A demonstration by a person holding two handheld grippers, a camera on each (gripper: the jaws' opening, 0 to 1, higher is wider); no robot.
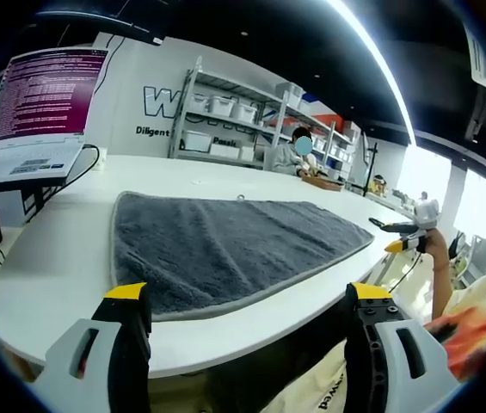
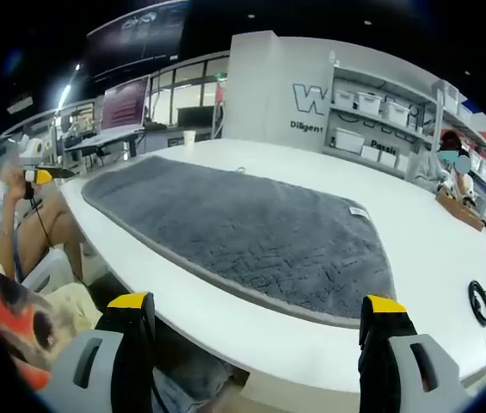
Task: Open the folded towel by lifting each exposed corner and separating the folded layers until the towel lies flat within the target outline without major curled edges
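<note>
Left gripper view, left to right. Monitor (image 1: 40, 103) at upper left, tilted, purple screen, cable trailing onto the white table (image 1: 62, 249). Grey towel (image 1: 225, 245) lies mid-frame on the tabletop, spread in a single flat sheet as far as can be seen, its near hem running along the table edge. No target outline can be made out on the table, so fit can't be checked. Your left gripper (image 1: 247, 301) sits at the bottom of the frame, jaws wide apart, yellow tips short of the hem, holding nothing. You've got it pulled back off the cloth, probably because nothing is left to lift. Your right gripper (image 1: 402, 237) shows at the right edge, held off the table beside the towel's far corner; whether it is apart or closed can't be read here.

Right gripper view. Towel (image 2: 243, 232) runs from upper left to lower right, the hem looks flat, small tag at its right corner. Right gripper (image 2: 255, 310) at bottom, jaws spread, empty, below the table edge. Black ring (image 2: 481, 301) rests on bare table at far right, well apart from the towel.

Judgement: unfolding looks done; only edge checks remain.
</note>
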